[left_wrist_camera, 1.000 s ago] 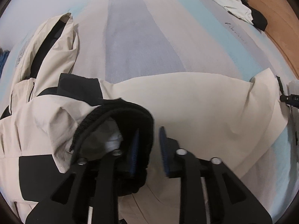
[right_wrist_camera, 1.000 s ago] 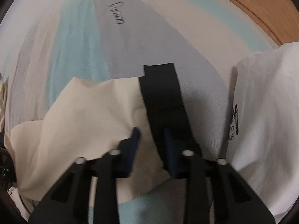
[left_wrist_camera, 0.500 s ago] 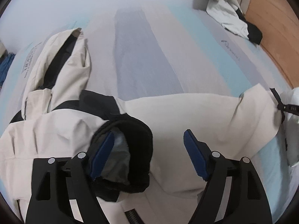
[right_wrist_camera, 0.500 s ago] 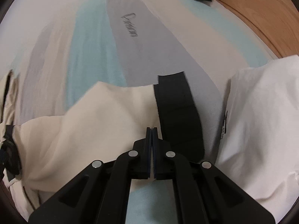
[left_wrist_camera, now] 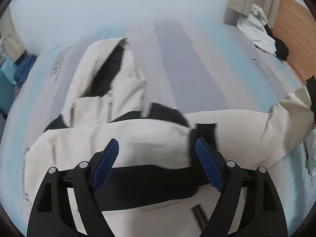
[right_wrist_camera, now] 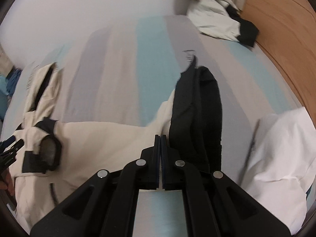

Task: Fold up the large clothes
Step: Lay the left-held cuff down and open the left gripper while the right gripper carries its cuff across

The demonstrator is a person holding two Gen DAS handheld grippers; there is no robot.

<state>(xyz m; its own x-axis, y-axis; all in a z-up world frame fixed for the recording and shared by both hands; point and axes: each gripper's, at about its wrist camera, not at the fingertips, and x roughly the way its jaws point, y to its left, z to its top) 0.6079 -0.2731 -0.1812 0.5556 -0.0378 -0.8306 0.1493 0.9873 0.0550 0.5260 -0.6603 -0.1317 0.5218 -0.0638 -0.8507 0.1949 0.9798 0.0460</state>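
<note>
A cream jacket with black panels (left_wrist_camera: 150, 138) lies spread on a striped bed. One sleeve (left_wrist_camera: 102, 69) points toward the far left, the other (left_wrist_camera: 246, 126) stretches right. My left gripper (left_wrist_camera: 157, 154) is open and empty, its blue pads over the jacket's body. My right gripper (right_wrist_camera: 160, 146) is shut on the right sleeve near its black cuff (right_wrist_camera: 195, 108) and holds it lifted off the bed. The jacket body (right_wrist_camera: 88, 138) shows at the left of the right wrist view, with the black collar (right_wrist_camera: 49, 148).
The bed sheet (left_wrist_camera: 187, 63) has grey, beige and light blue stripes. Another cream and black garment (left_wrist_camera: 262, 37) lies at the far right corner by a wooden headboard (right_wrist_camera: 286, 45). A white garment (right_wrist_camera: 280, 154) lies at the right. Blue clothes (left_wrist_camera: 21, 69) sit off the left edge.
My left gripper opened, let go of the black collar and drew back. My right gripper closed on the sleeve by the cuff and lifted it up.
</note>
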